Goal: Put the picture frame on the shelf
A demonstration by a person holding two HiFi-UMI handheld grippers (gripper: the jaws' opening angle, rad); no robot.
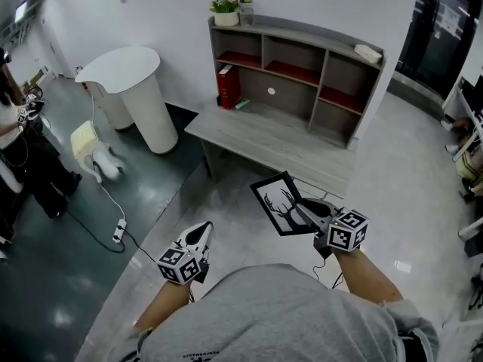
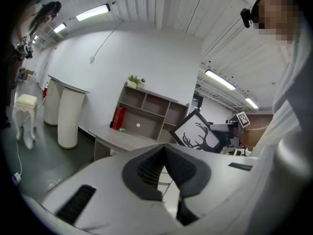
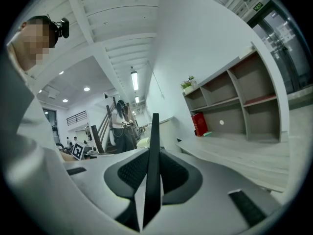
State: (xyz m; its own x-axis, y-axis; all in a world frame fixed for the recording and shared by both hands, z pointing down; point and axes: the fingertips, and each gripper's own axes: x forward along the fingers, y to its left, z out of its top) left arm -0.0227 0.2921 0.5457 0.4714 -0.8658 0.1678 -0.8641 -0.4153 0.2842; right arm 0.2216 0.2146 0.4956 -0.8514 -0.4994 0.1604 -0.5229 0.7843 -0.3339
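The picture frame (image 1: 281, 203) is black with a white print of a deer head, and it hangs tilted in the air in front of the desk. My right gripper (image 1: 305, 211) is shut on its right edge. In the right gripper view the frame (image 3: 153, 146) stands edge-on between the two pads. My left gripper (image 1: 201, 236) hangs low at the left, shut and holding nothing. In the left gripper view its tips (image 2: 164, 149) meet, and the frame (image 2: 197, 132) shows beyond them. The grey shelf (image 1: 338, 65) with open compartments stands on the back of the grey desk (image 1: 256, 136).
A red book (image 1: 228, 86) stands in the shelf's lower left compartment and a potted plant (image 1: 225, 10) sits on its top. A white round counter (image 1: 130, 86), a small white stool (image 1: 92, 148) and a floor cable with a power strip (image 1: 119, 230) are at the left. A person (image 1: 16, 138) stands at the far left.
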